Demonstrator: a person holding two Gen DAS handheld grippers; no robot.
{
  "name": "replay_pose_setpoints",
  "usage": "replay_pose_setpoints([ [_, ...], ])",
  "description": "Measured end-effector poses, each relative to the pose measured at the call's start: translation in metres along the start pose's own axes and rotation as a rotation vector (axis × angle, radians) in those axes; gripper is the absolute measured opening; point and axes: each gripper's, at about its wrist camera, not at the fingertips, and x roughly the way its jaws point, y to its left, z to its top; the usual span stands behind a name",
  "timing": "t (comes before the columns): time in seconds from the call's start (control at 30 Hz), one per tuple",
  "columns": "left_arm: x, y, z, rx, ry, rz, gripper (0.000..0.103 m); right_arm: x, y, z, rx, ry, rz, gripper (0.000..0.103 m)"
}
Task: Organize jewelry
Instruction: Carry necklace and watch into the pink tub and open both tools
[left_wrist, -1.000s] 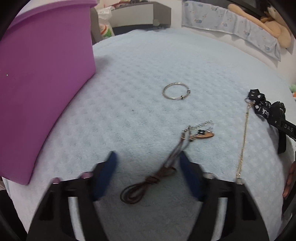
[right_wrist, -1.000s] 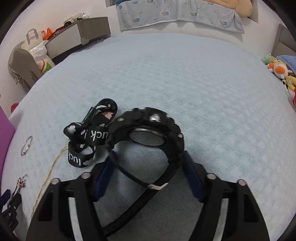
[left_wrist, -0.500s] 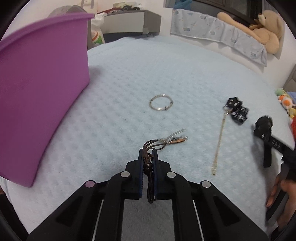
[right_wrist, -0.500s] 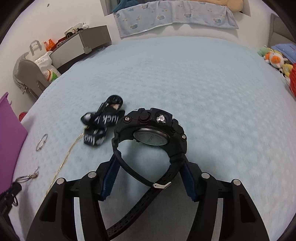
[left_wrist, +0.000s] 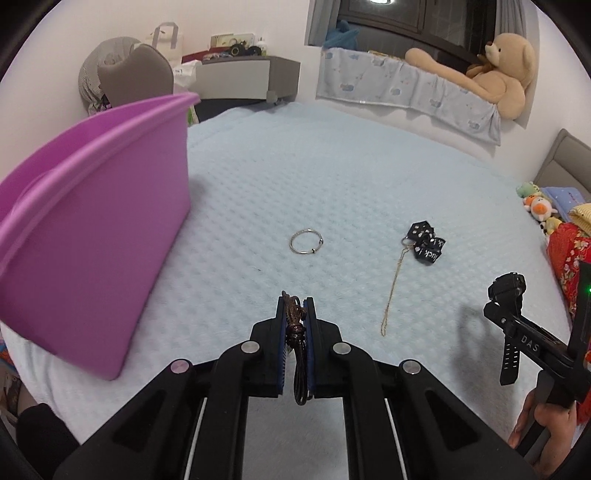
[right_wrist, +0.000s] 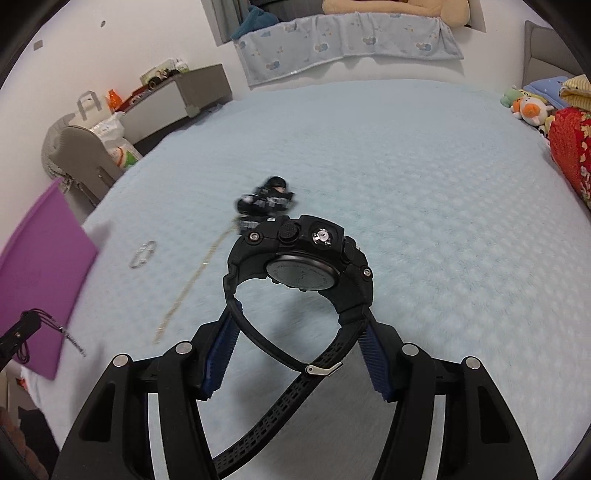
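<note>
Left gripper (left_wrist: 295, 325): we find its blue-padded jaws drawn together and clamped on a brown cord necklace (left_wrist: 297, 332), whose loops hang down between the two arms, clear of the blanket. From the right wrist view we see the same necklace (right_wrist: 55, 326) at the far left, its chain end trailing in front of the purple bin.

Right gripper (right_wrist: 295, 354): we record the jaws standing wide, with the black watch (right_wrist: 303, 266) held between them. The strap presses against both blue pads (right_wrist: 221, 350), the case sits raised ahead of the fingertips, and the buckled strap end trails back under the tool. We also see this watch (left_wrist: 508, 295) from the left wrist view, lifted above the bed at the right edge, with a hand (left_wrist: 543, 428) below it on the handle.

Pale blue blanket (left_wrist: 332, 184): we list the following pieces lying on it.
- Thin gold chain (left_wrist: 393, 291), stretched out straight, just ahead and to the right of the left gripper.
- Black printed ribbon (left_wrist: 426, 243), touching the chain's far end.
- Silver ring (left_wrist: 306, 242), alone, well apart from the chain, between it and the bin.

Purple bin (left_wrist: 92, 240): we place it on the blanket's left side, upright, its interior hidden from us.

Beyond the bed: a teddy bear (left_wrist: 495, 74) on the window ledge.
</note>
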Motion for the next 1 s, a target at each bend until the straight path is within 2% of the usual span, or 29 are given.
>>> replay_pose_setpoints([
  [0.3, -0.055, 0.022, 0.021, -0.016, -0.051, -0.056, 0.009, -0.059, 0.06, 0.016, -0.064, -0.075, 0.081, 0.06],
  [0.5, -0.098, 0.044, 0.057, -0.022, -0.118, -0.062, 0.009, -0.092, 0.121, 0.037, -0.122, -0.137, 0.188, 0.06],
  [0.73, -0.129, 0.096, 0.1, -0.048, -0.181, 0.049, 0.009, -0.104, 0.206, 0.063, -0.206, -0.168, 0.332, 0.06],
  [1.0, -0.131, 0.177, 0.127, -0.114, -0.18, 0.17, 0.009, -0.088, 0.315, 0.09, -0.32, -0.117, 0.483, 0.06],
])
